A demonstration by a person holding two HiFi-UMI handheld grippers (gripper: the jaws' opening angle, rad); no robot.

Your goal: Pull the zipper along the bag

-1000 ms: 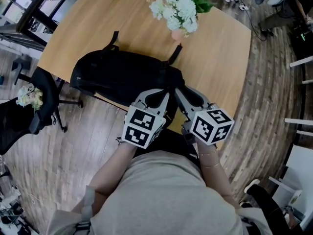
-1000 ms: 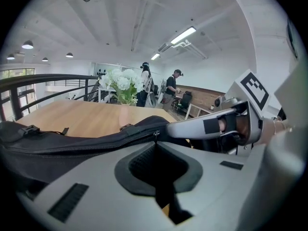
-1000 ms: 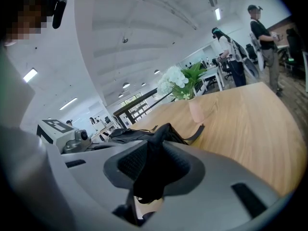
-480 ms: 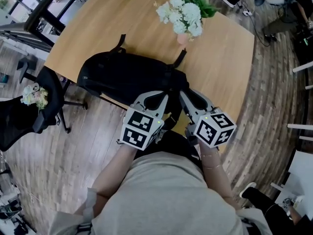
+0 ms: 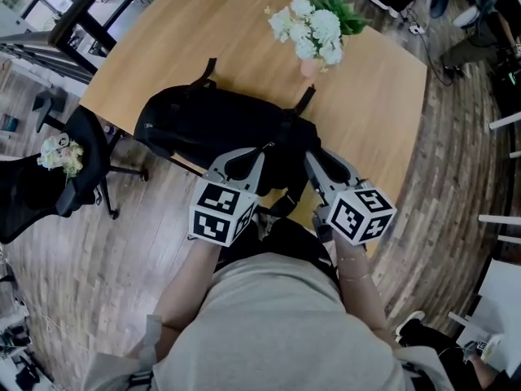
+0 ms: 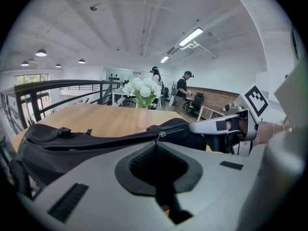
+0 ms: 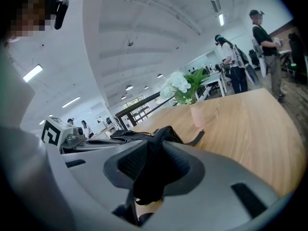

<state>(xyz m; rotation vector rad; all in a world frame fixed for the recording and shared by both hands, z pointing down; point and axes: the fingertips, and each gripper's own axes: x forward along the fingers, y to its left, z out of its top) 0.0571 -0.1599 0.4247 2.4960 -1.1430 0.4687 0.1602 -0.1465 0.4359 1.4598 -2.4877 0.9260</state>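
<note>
A black bag (image 5: pixel 216 125) lies on the round wooden table (image 5: pixel 374 112), near its front edge. My left gripper (image 5: pixel 262 150) is at the bag's near side, its jaws shut on the small metal zipper pull (image 6: pixel 159 134). In the left gripper view the zipper line runs left along the bag's top (image 6: pixel 96 141). My right gripper (image 5: pixel 310 156) is at the bag's right end, shut on a fold of its black fabric (image 7: pixel 151 158). The right gripper (image 6: pixel 226 125) also shows in the left gripper view, close by on the right.
A pink vase of white flowers (image 5: pixel 312 37) stands behind the bag's right end. A black office chair (image 5: pixel 61 177) with a small bouquet is on the floor at the left. People stand far off in both gripper views.
My left gripper has slid to the left along the bag's near side, jaws still shut. The right gripper has kept its place and its hold.
</note>
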